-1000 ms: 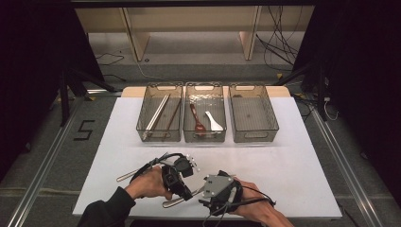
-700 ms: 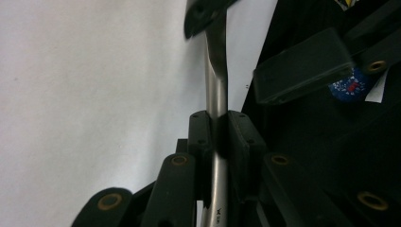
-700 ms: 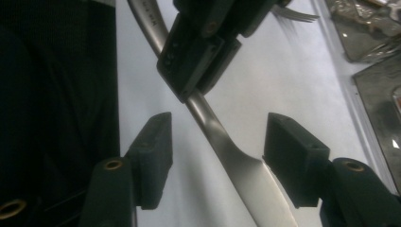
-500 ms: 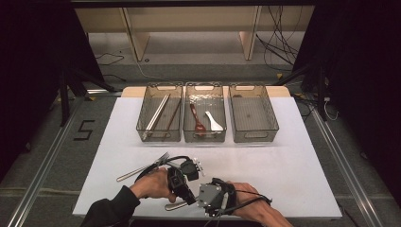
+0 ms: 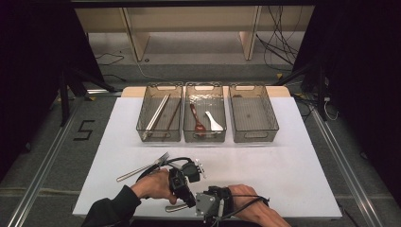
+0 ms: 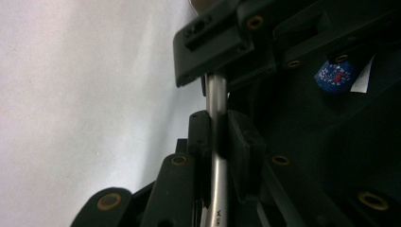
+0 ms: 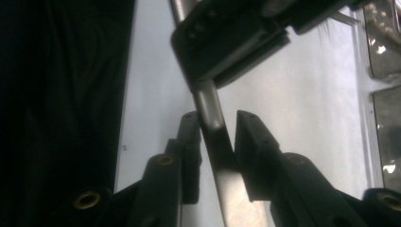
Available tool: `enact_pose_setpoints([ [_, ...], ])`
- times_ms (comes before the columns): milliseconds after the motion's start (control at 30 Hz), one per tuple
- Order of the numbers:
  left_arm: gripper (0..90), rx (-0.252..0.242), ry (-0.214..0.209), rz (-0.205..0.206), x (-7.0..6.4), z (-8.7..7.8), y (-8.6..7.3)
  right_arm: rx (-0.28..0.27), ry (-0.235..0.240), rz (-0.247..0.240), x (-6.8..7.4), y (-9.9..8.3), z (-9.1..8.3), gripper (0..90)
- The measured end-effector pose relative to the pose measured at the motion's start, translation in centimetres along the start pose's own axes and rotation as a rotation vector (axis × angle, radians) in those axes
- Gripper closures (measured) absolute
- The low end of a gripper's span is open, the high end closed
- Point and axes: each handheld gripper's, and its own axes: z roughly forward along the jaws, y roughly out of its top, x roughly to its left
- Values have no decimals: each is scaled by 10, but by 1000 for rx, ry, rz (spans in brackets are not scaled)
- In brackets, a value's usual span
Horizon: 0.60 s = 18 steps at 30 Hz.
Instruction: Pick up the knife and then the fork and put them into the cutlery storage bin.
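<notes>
Clamping a metal utensil handle (image 6: 218,156), your left hand-held gripper (image 5: 182,182) stays shut low in frame; your right hand-held gripper (image 7: 215,127) straddles it, jaws apart.

3 bins (image 5: 206,137) sit side by side at the table's (image 5: 293,165) far edge, a fork (image 5: 142,168) lies nearer, just left of both grippers meeting up front.
</notes>
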Motion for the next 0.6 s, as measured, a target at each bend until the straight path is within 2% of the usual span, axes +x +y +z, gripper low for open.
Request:
enact_pose_setpoints([
  [67,795,6,-3,8,0,-1,0,1,1,-26,2,0,0,754],
  [167,793,-17,-18,-4,2,-5,-1,-3,6,-80,5,0,1,802],
  [200,795,-22,-23,-7,1,-5,-1,0,9,-70,7,0,1,803],
  [267,791,-18,-35,-2,2,-4,-2,-16,12,-94,5,0,0,806],
  [433,764,-25,-20,-7,2,-8,-4,-15,27,-72,5,-1,-3,811],
  [500,737,-53,-19,-7,2,-12,-6,-5,29,-59,4,-2,-5,812],
  [567,719,-85,-1,-9,2,-19,-9,-8,21,-60,2,-5,-5,812],
  [600,685,-115,8,-24,2,-22,-10,-2,19,-49,2,-6,-5,812],
])
